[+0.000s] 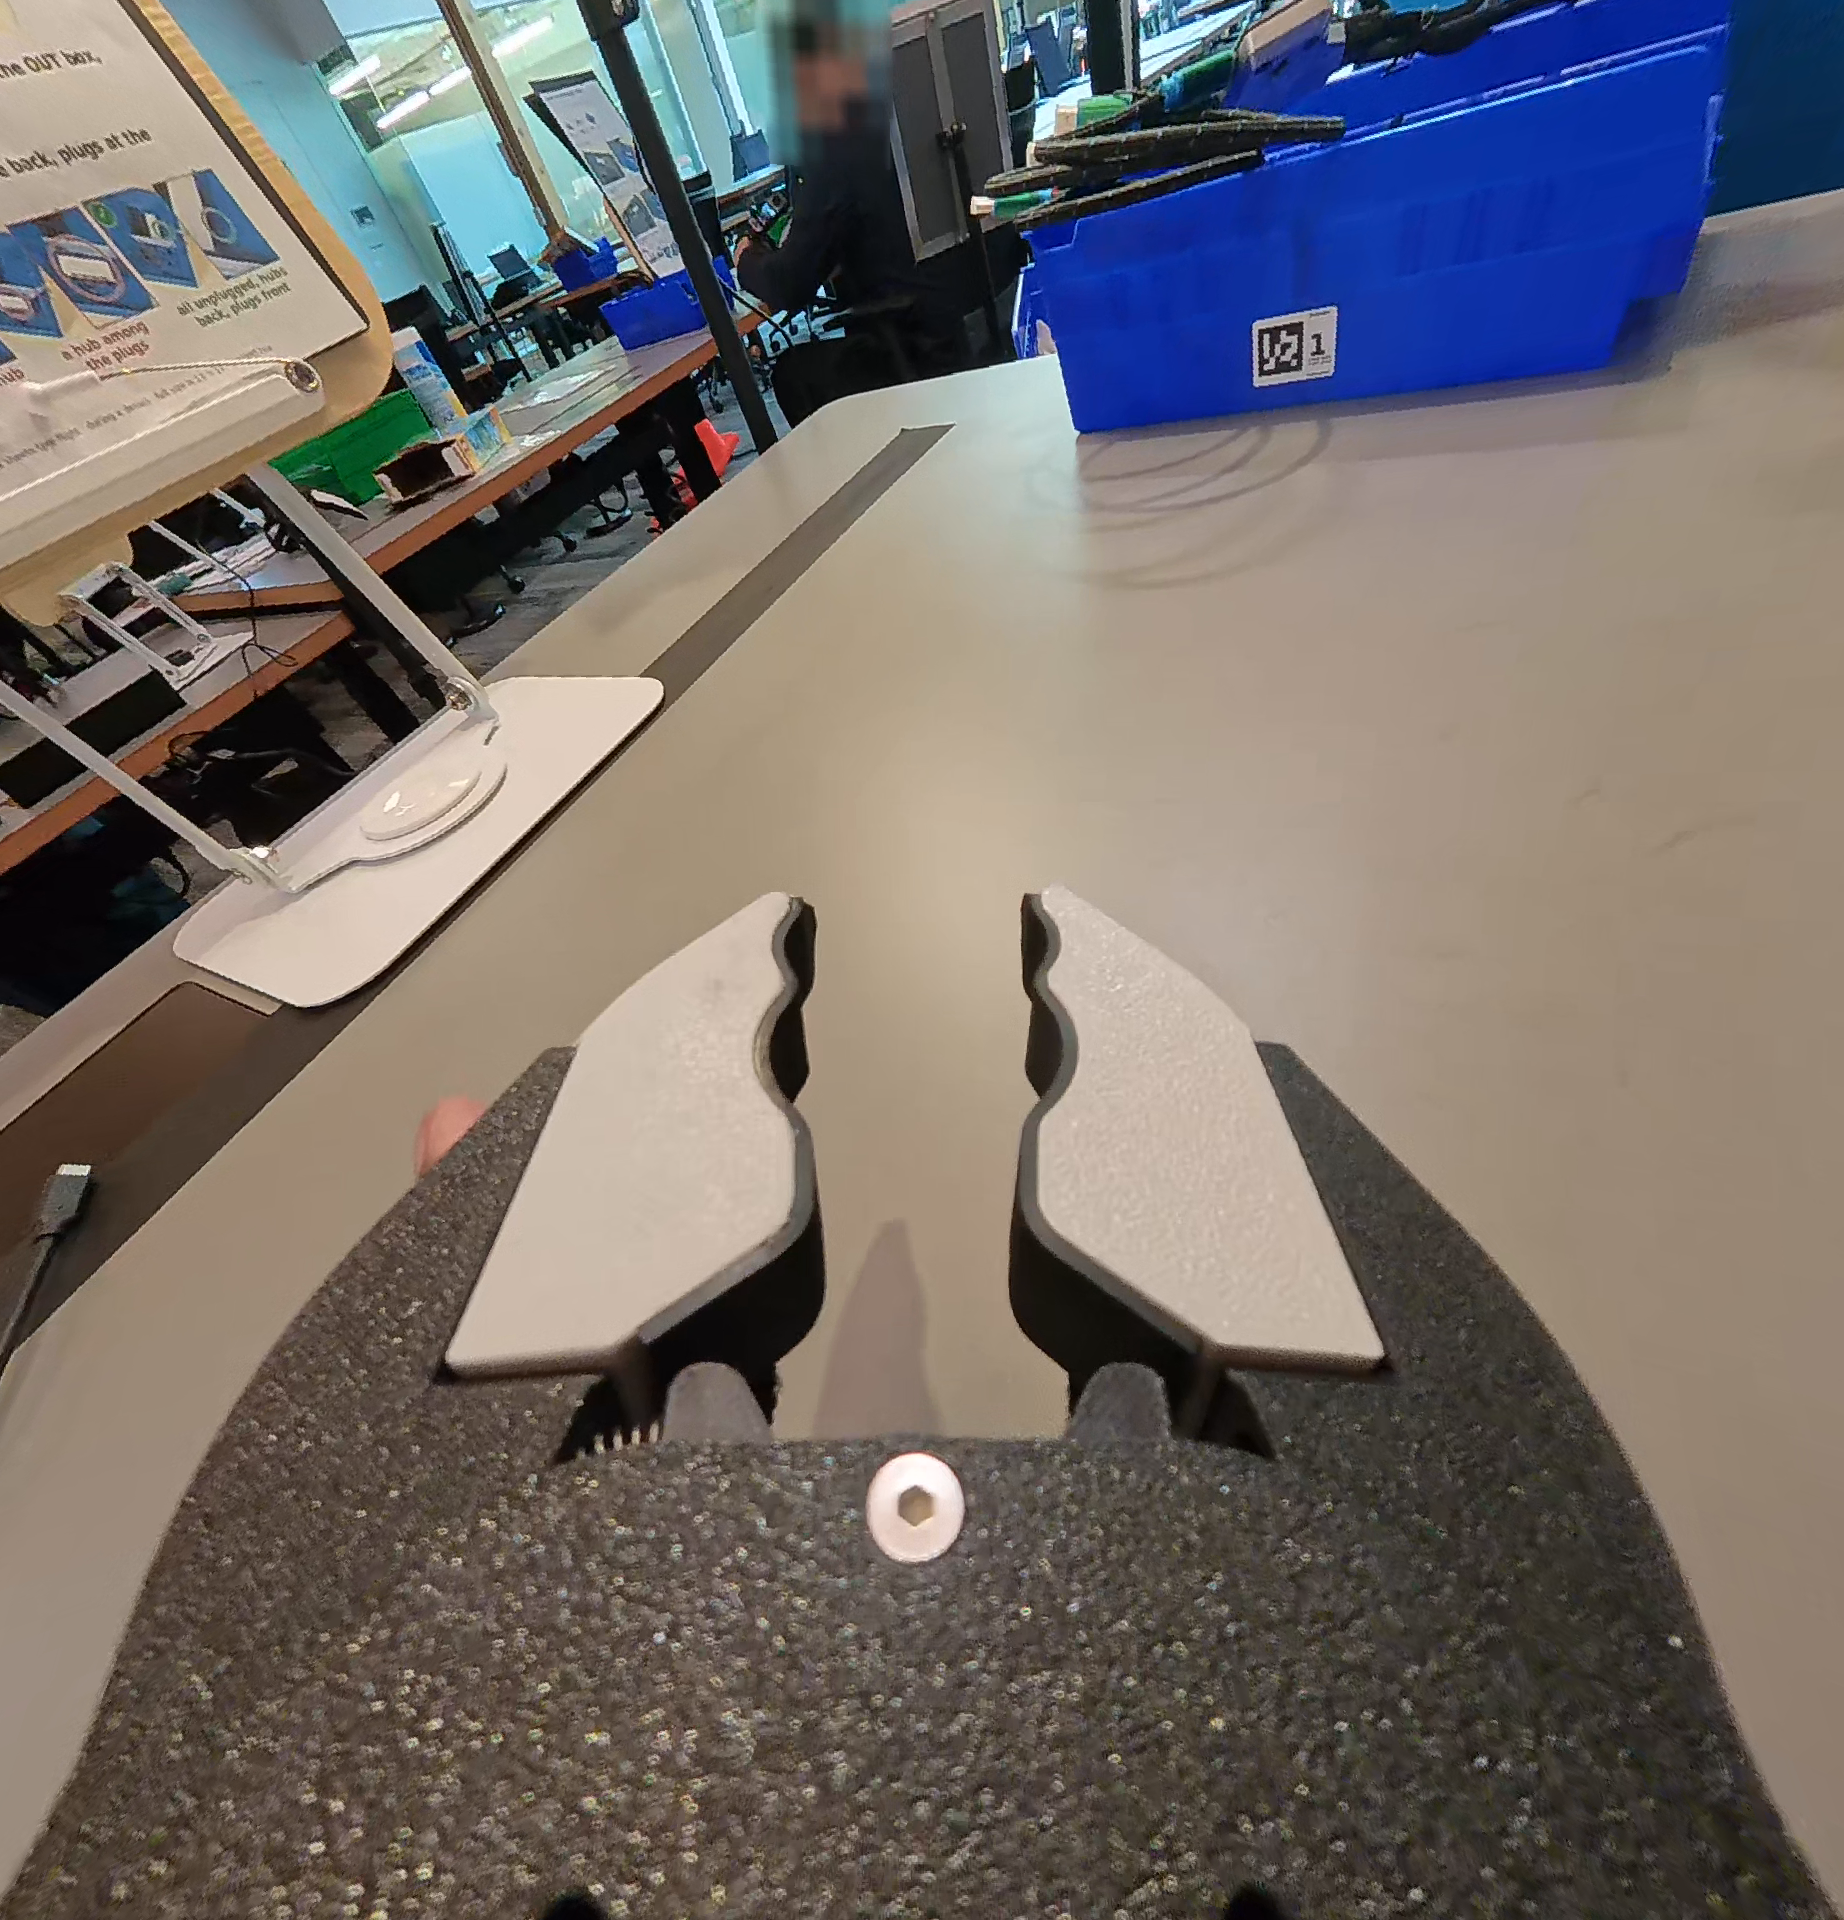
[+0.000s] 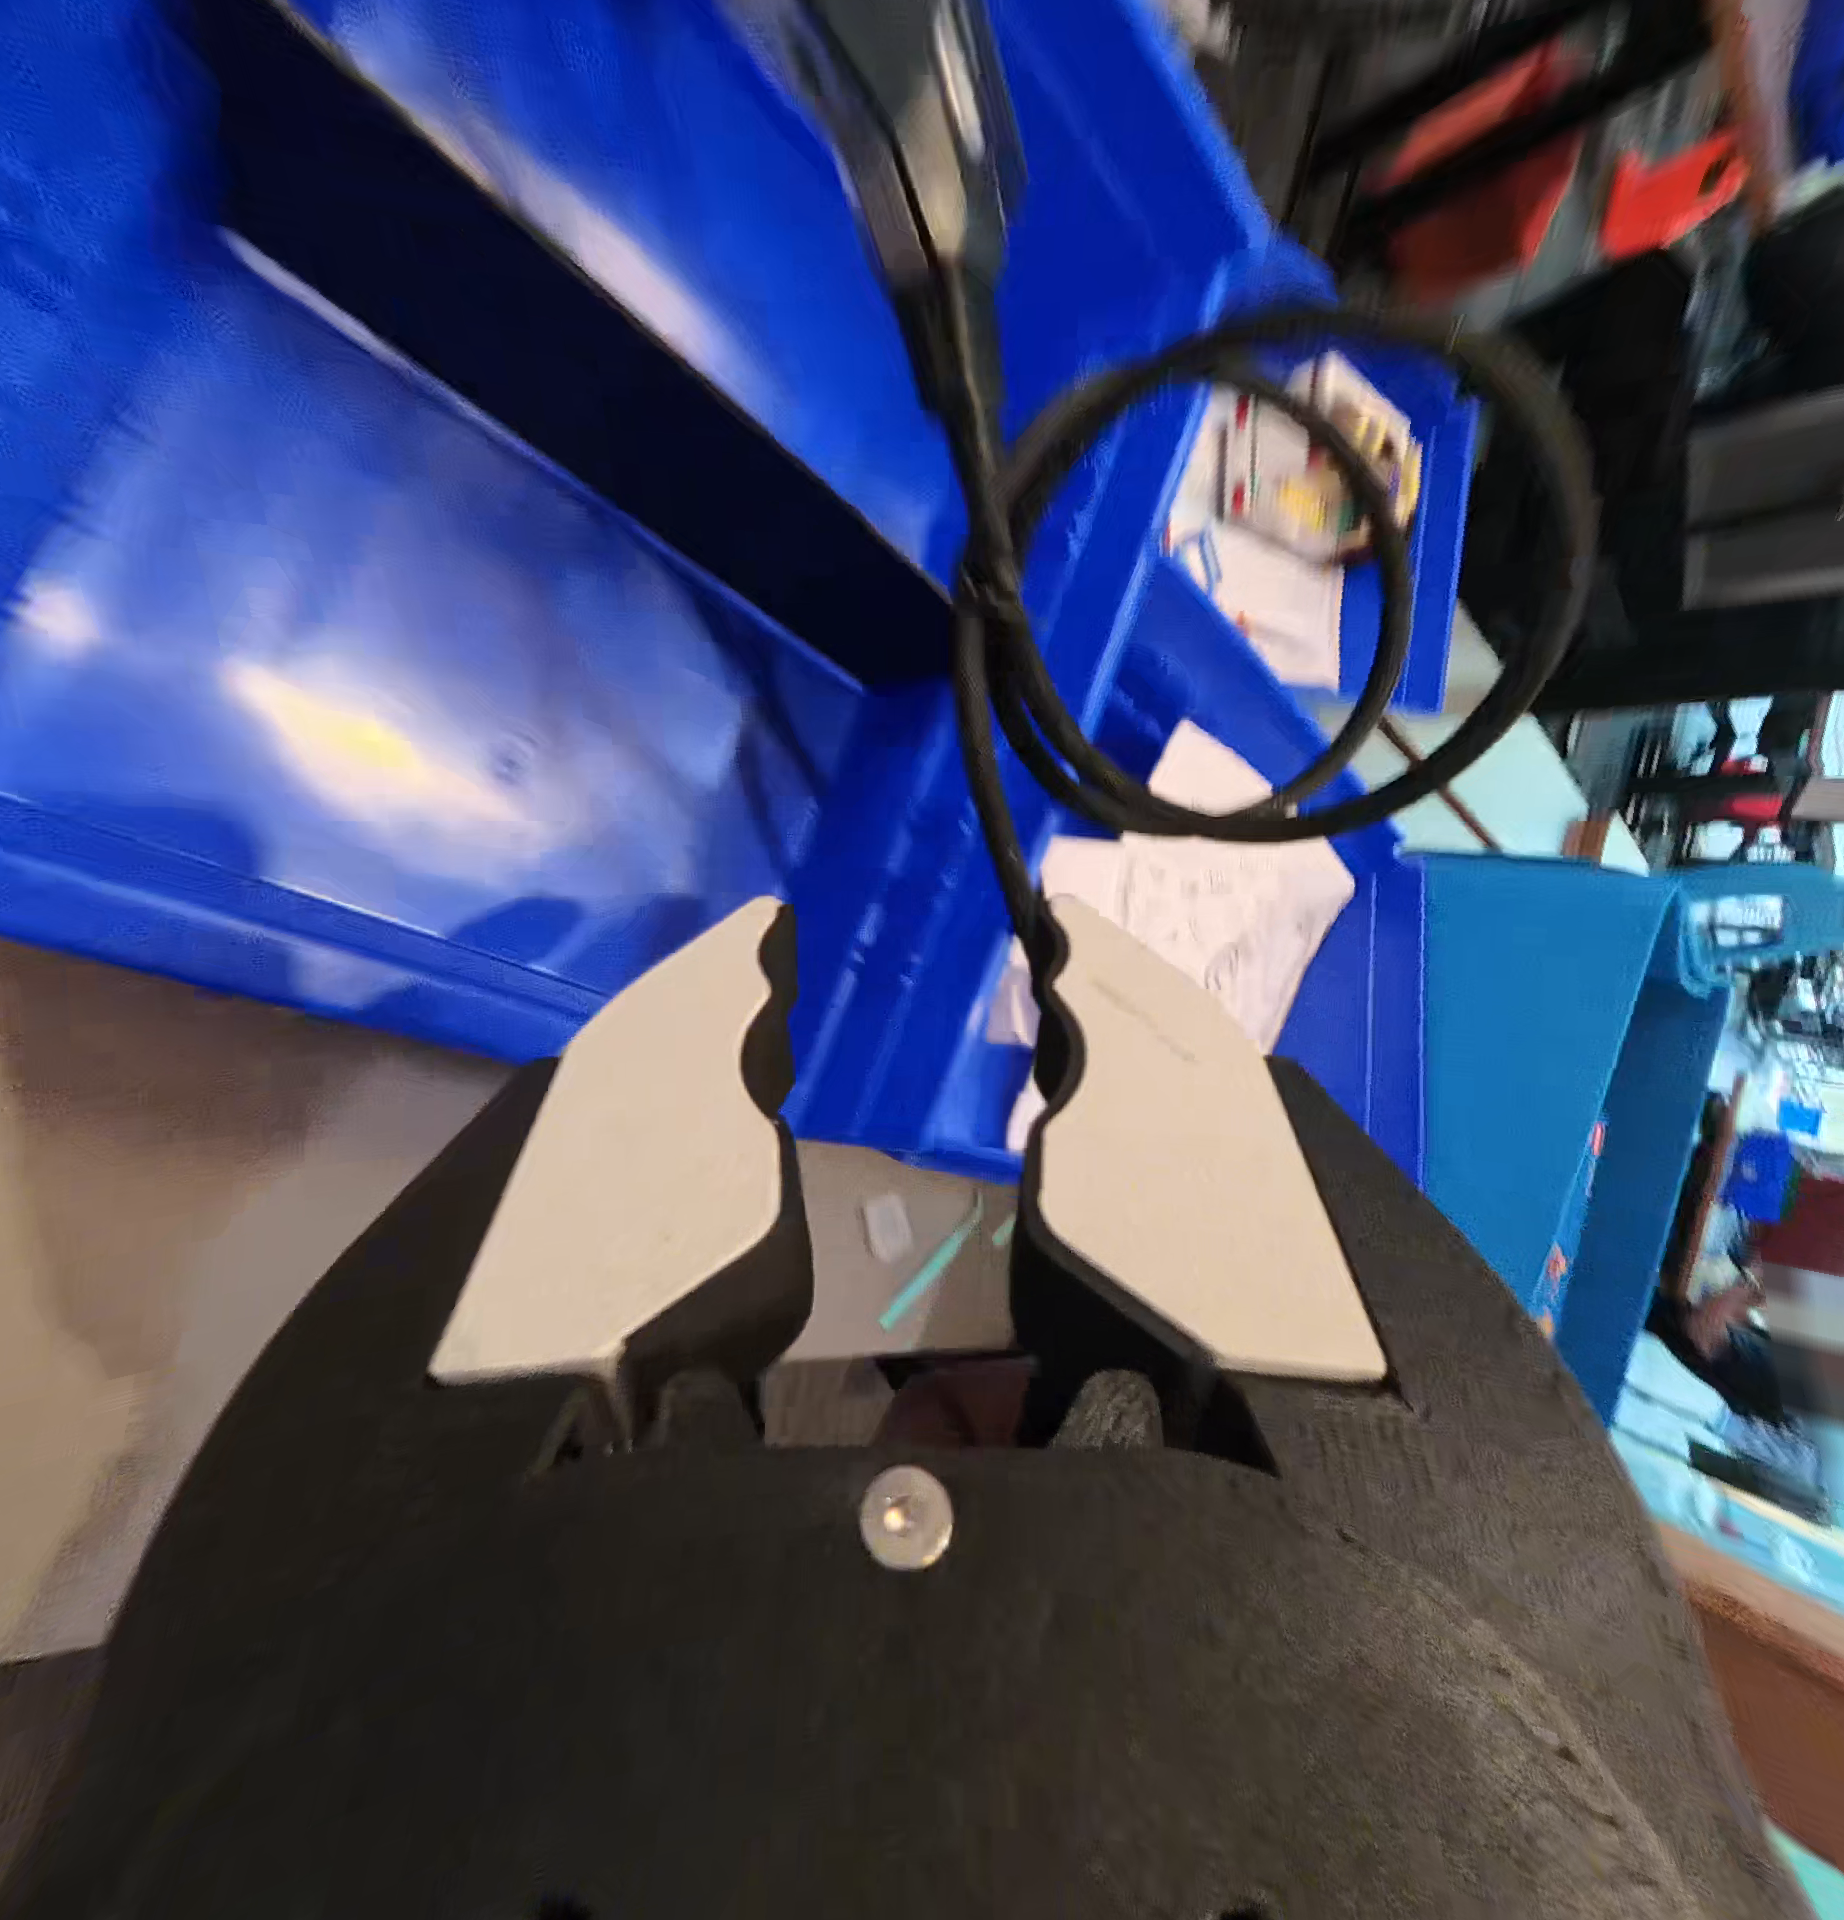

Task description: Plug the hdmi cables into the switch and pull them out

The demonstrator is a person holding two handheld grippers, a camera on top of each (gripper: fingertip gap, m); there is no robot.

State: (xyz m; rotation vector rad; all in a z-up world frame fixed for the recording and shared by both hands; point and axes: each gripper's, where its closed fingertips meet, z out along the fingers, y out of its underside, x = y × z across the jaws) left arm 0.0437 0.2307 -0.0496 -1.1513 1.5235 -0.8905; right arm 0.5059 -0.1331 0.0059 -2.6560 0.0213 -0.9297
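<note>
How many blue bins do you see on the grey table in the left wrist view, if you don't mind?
1: a blue bin at the far right of the table. Other blue bins stand on desks behind.

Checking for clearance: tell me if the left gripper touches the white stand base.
Apart. The left wrist view shows bare grey table between the left gripper and the white stand base.

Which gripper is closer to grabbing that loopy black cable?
Probably the right gripper: the coiled black cable hangs right at its open fingertips, touching one finger by the blue bin. The left gripper hangs open over bare table.
</note>
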